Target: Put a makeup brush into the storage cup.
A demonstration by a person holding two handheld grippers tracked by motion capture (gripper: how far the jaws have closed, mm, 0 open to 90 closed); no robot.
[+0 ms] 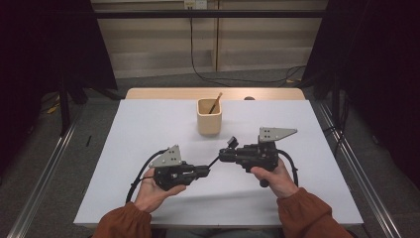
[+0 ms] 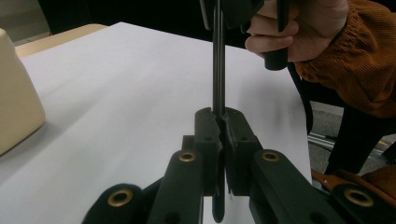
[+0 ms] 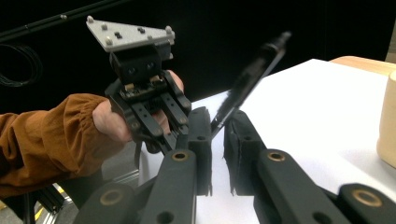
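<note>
A thin black stick (image 1: pixel 214 161) bridges the two grippers over the white table top (image 1: pixel 148 129). My left gripper (image 1: pixel 207 169) is shut on its near end; in the left gripper view the jaws (image 2: pixel 219 121) pinch the stick (image 2: pixel 218 60), which runs up toward the other hand. My right gripper (image 1: pixel 223 156) faces it from the right. In the right gripper view its jaws (image 3: pixel 217 126) stand a little apart with the stick (image 3: pixel 252 74) passing between them and slanting up to the right. A beige cup (image 1: pixel 209 116) stands behind the grippers with a brown stick (image 1: pixel 216 102) inside.
The cup (image 2: pixel 14 107) sits off to the left in the left gripper view and at the right edge (image 3: pixel 387 126) in the right gripper view. A wooden strip (image 1: pixel 163 93) runs along the table's far edge. Dark curtains hang on both sides.
</note>
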